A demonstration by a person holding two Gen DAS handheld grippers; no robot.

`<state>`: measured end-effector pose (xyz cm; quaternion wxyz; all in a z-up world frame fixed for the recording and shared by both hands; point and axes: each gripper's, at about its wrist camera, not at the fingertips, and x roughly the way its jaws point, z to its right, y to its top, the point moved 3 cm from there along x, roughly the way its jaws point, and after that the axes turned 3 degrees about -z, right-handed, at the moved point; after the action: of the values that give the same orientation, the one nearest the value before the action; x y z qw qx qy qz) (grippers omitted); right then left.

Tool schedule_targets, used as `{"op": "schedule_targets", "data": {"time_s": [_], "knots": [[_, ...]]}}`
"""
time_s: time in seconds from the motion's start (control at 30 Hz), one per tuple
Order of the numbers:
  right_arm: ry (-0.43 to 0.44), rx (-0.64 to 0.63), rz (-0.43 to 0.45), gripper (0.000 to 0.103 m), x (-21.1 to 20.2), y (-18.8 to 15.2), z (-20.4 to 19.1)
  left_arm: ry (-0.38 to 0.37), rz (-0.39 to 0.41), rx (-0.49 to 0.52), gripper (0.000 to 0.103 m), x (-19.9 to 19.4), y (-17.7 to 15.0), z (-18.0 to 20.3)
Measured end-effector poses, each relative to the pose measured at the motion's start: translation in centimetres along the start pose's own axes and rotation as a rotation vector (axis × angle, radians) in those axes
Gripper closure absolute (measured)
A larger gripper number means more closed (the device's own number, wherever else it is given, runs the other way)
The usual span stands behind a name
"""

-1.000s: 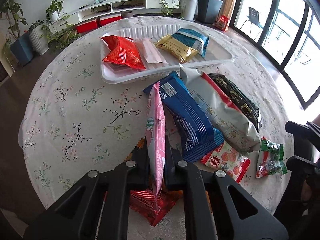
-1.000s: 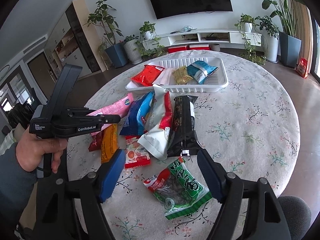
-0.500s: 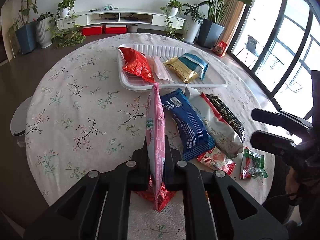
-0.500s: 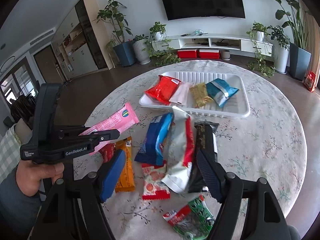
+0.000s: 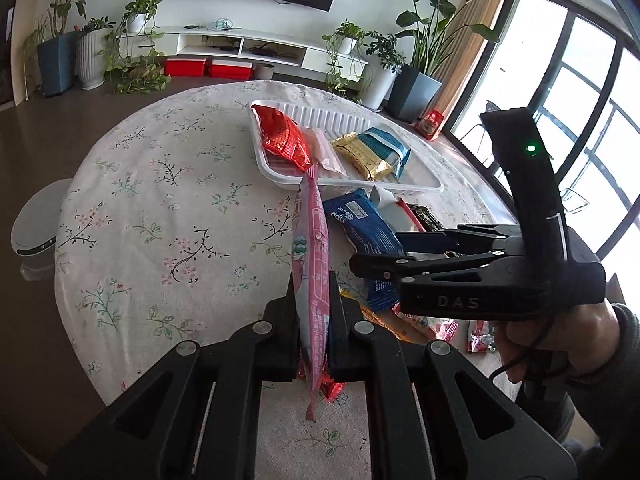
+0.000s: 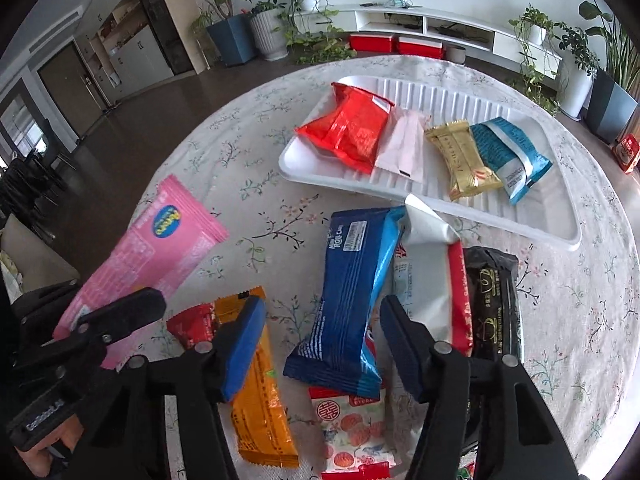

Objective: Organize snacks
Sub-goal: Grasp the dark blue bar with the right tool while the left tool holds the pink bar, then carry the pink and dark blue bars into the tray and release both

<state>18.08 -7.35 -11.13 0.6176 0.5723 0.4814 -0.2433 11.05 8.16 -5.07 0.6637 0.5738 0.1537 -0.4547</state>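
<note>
My left gripper (image 5: pixel 314 300) is shut on a long pink snack packet (image 5: pixel 312 264), held edge-on above the table; the packet also shows in the right wrist view (image 6: pixel 160 248). My right gripper (image 6: pixel 320 320) is open and empty, its fingers on either side of a blue snack packet (image 6: pixel 352 300) that lies on the table. The white tray (image 6: pixel 500 216) at the back holds a red packet (image 6: pixel 348 128), a pale pink sachet (image 6: pixel 404 146), a gold packet (image 6: pixel 464 160) and a teal packet (image 6: pixel 508 156).
Loose packets lie in front of the tray: orange (image 6: pixel 260 400), small red (image 6: pixel 192 324), white-and-red (image 6: pixel 432 280), black (image 6: pixel 494 300) and a patterned one (image 6: pixel 352 428). The round table has a floral cloth (image 5: pixel 160 200). A white stool (image 5: pixel 36 220) stands at the left.
The left gripper has lifted the pink packet higher. The right gripper has moved forward and down over the blue packet, still open.
</note>
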Motion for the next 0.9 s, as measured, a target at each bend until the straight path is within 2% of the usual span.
{"op": "schedule_targets", "data": {"time_s": [0.13,0.23,0.27,0.3,0.43,0.53,0.77,0.9], "knots": [[-0.024,0.009,-0.051,0.049,2.0,-0.2,0.3,-0.01,0.003,-0.009,0.095,-0.1,-0.4,-0.2],[-0.042,-0.003,-0.038,0.062,2.3,-0.3,0.3,-0.011,0.003,-0.012,0.095,0.0,-0.6,-0.2],[-0.042,-0.004,-0.033,0.071,2.3,-0.3,0.4,-0.012,0.004,-0.014,0.095,0.1,-0.4,-0.2],[-0.033,-0.002,-0.032,0.073,2.3,-0.3,0.5,-0.012,0.004,-0.014,0.095,0.1,-0.5,-0.2],[-0.016,0.002,-0.024,0.074,2.2,-0.3,0.7,-0.014,0.006,-0.01,0.095,0.3,-0.3,0.1],[0.033,0.033,0.003,0.074,1.3,-0.5,0.9,-0.017,0.009,-0.008,0.095,0.2,0.0,0.4],[0.202,0.142,0.1,0.074,-2.8,-1.0,1.9,-0.031,0.011,0.002,0.095,0.1,0.9,1.1],[0.261,0.203,0.158,0.074,-5.4,-0.7,3.8,-0.034,0.021,0.022,0.095,0.0,2.5,1.8]]}}
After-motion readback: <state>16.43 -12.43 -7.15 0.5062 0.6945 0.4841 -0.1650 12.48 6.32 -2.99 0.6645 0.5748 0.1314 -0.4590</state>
